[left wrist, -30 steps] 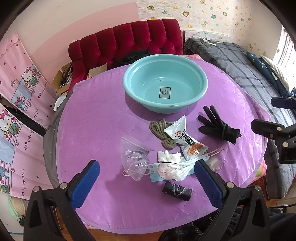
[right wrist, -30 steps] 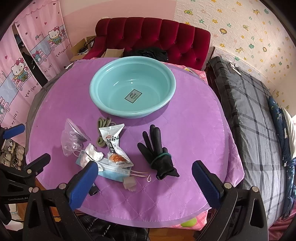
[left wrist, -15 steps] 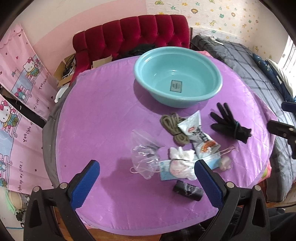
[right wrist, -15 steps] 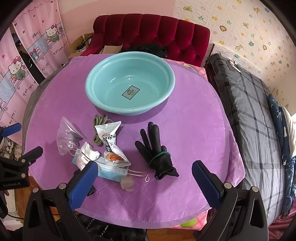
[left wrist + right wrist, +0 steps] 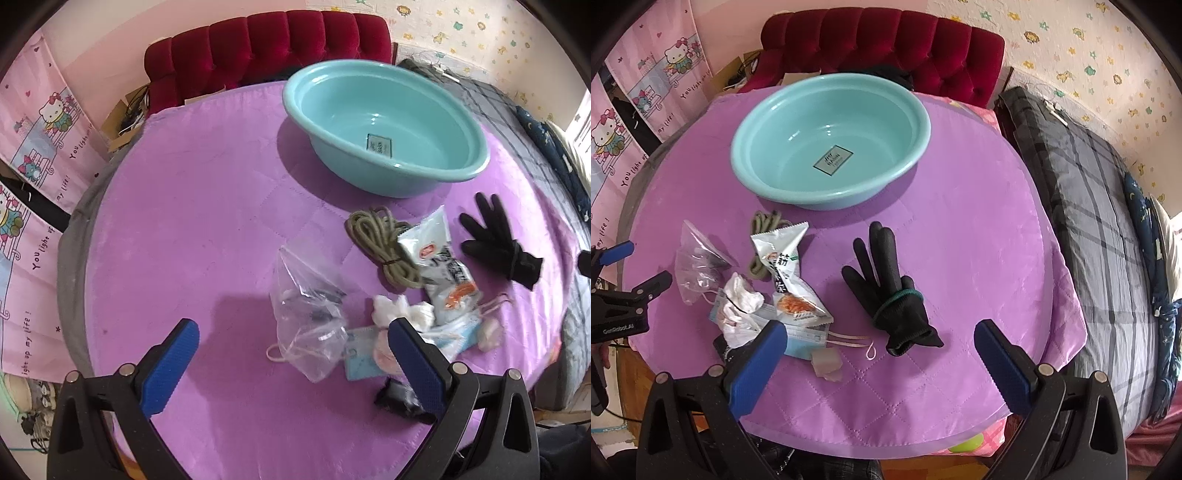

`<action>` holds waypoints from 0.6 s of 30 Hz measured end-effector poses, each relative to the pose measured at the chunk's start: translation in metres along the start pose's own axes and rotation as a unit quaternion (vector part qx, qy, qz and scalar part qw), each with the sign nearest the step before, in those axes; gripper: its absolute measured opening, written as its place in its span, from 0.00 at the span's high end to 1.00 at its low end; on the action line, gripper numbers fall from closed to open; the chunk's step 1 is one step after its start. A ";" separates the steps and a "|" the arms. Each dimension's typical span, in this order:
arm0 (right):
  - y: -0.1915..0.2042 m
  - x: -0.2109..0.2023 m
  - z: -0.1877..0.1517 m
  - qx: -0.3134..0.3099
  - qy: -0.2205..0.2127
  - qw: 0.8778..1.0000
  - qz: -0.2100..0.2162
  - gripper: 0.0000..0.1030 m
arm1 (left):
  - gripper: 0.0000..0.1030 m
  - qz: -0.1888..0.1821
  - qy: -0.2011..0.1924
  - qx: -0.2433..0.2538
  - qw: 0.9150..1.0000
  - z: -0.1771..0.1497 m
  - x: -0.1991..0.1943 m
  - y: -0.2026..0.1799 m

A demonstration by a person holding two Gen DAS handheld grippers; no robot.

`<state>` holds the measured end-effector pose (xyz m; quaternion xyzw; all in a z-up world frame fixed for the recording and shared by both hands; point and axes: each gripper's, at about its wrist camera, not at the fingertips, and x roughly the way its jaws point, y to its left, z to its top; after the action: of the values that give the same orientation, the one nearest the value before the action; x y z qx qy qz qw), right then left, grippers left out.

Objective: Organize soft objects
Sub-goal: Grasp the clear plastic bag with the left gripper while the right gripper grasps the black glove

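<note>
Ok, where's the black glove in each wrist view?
Left wrist: glove at the right edge, right of the snack packet.
Right wrist: glove near centre, just ahead of the open claw.
Shared landmark: the teal basin, beyond the glove in both.

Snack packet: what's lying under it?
The snack packet overlaps the coiled green cord at its top and the blue face mask at its bottom. Anything else beneath is covered.
</note>
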<state>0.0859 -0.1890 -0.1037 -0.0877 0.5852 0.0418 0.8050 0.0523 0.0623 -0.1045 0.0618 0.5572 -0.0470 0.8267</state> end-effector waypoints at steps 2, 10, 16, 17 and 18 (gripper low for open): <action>-0.001 0.005 0.001 0.002 0.006 1.000 -0.003 0.00 | 0.00 0.003 0.007 -0.001 1.000 0.002 0.013 0.001; -0.007 0.015 0.006 0.007 0.019 1.000 -0.008 0.00 | 0.00 -0.016 0.019 -0.011 1.000 0.009 0.040 0.006; -0.010 0.024 0.010 0.011 0.028 1.000 -0.009 0.00 | 0.02 -0.024 0.027 -0.013 0.999 0.013 0.054 0.004; -0.010 0.025 0.011 0.011 0.030 0.999 -0.009 0.00 | 0.05 -0.023 0.028 -0.013 0.999 0.014 0.056 0.004; -0.010 0.026 0.011 0.010 0.031 0.999 -0.009 0.00 | 0.15 -0.022 0.031 -0.013 0.999 0.013 0.057 0.004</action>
<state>0.1058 -0.1975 -0.1240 -0.0864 0.6096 0.0257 0.7876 0.0865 0.0638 -0.1525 0.0404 0.5842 -0.0565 0.8087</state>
